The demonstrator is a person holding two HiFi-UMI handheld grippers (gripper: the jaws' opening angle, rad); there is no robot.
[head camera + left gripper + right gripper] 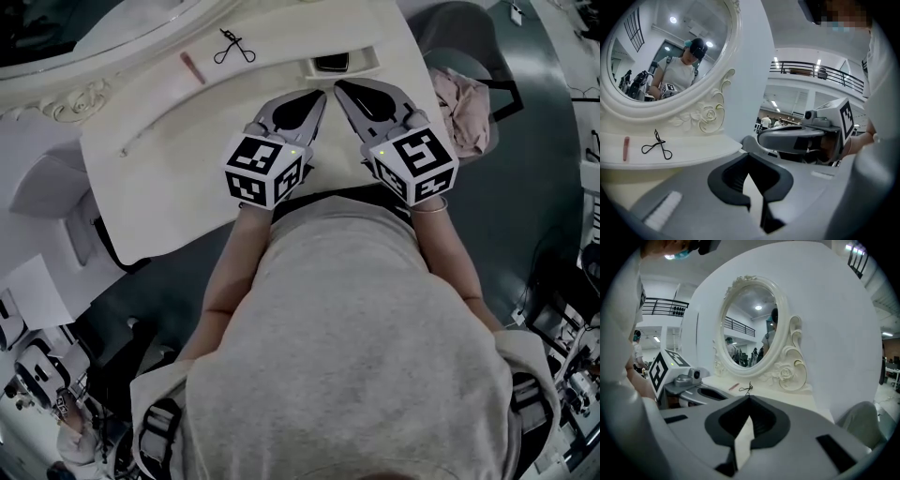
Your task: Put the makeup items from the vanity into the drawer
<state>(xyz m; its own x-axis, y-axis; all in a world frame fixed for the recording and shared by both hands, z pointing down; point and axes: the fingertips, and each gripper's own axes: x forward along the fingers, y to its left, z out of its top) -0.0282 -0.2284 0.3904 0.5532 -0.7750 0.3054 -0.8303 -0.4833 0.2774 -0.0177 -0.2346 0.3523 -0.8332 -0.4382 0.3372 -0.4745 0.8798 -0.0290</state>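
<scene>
The left tool (321, 95) and right tool (339, 86) are closed, empty. The eyelash curler (233, 47) at the bench's (173, 159) far edge is light, stiff, probably slippery; grip its handles.

A white vanity (169, 159) stands against a tall white panel (834, 324). Its oval mirror (750, 324) sits in a carved frame (708, 115) of scrolls and roses along the back edge of the top. The floor (530, 216) around it is dark grey. Just off the vanity's right edge is a rounded grey chair (448, 33). Beyond, the hall is bright and white, with a black railing (811, 72) along an upper gallery and 2 ceiling lights (776, 60) glowing by it.
</scene>
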